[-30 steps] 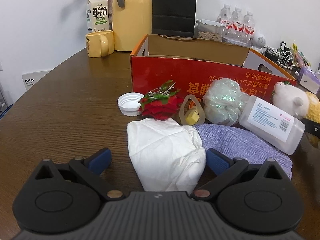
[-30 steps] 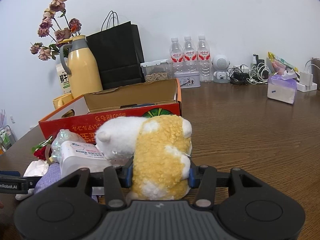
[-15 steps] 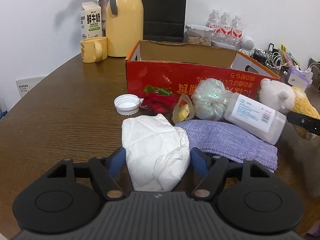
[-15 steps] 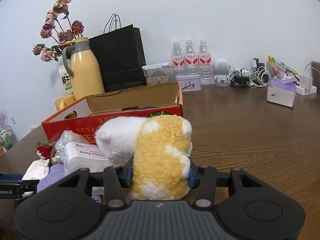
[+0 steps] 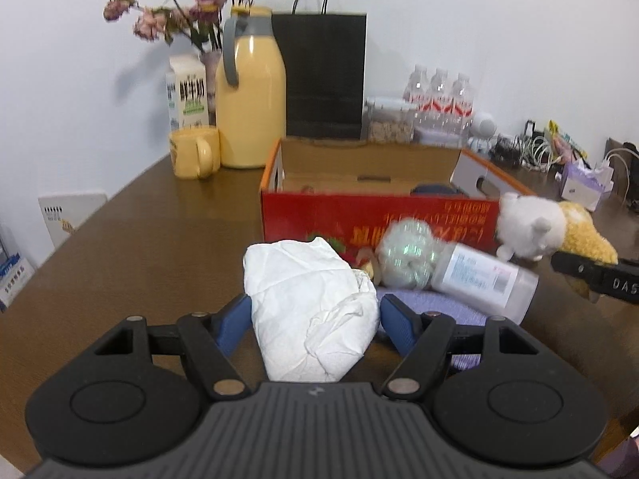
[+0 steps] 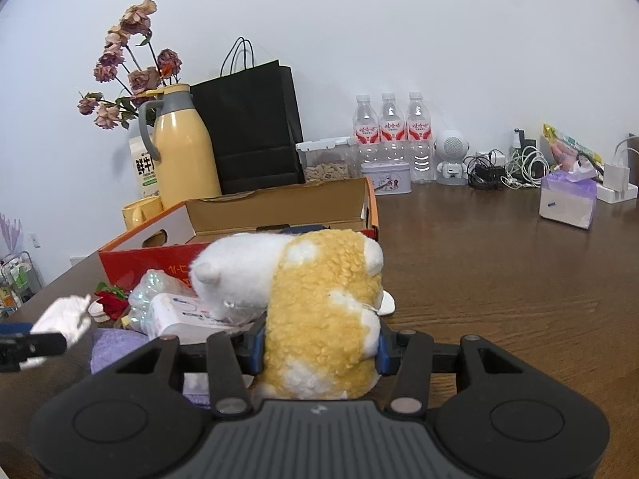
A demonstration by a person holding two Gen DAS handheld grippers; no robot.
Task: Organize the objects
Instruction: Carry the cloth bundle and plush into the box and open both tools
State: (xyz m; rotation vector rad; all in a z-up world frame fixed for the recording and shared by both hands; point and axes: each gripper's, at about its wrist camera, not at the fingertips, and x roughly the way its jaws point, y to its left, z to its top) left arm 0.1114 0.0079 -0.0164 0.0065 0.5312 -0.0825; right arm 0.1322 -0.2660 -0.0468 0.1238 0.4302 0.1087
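Two things are in hand: the left gripper (image 5: 315, 313) has just closed on the white crumpled cloth (image 5: 309, 305), lifted clear of the table, and the right gripper (image 6: 319, 349) clamps the plush toy (image 6: 311, 303). The red box (image 5: 371, 199) looks nearly empty, so most remains: the bottle (image 5: 483, 279), purple cloth (image 6: 114, 349) and red flower (image 6: 112, 299) lie before it.

On the desk (image 5: 139, 239), the cardboard box (image 5: 379, 215) sits behind the bottle (image 5: 483, 275) and cloth (image 5: 423, 303), with the flask (image 5: 251, 92) and mug (image 5: 193, 151) behind-left of it.
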